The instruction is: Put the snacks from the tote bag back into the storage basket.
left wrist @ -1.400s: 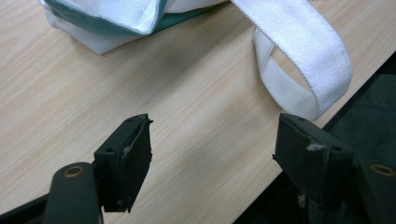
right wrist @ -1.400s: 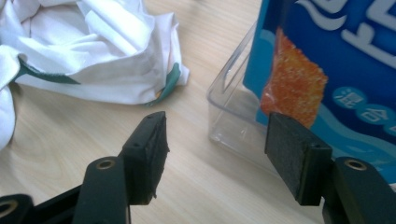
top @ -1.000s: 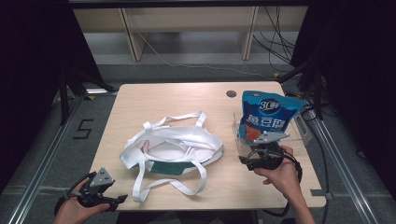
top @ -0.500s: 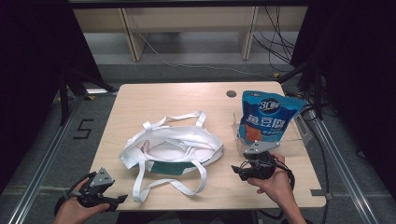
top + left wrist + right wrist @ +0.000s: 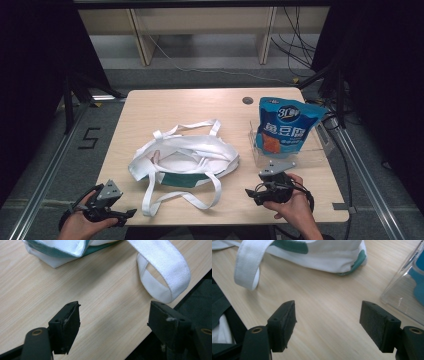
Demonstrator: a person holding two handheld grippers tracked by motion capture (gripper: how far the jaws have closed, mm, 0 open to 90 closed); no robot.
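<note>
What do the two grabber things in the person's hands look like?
Each is a black tool. The left gripper and the right gripper both carry a grey three-cornered plate on top. Up close, each has two chunky black jaws with flat, worn pads and brass-coloured rings at the base. A black cable trails from the right one.

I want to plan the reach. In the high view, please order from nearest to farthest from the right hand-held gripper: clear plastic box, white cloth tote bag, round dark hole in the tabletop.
From the right hand-held gripper:
1. Clear plastic box, just beyond it.
2. White cloth tote bag, at the table's middle.
3. Round dark hole in the tabletop, far edge.
</note>
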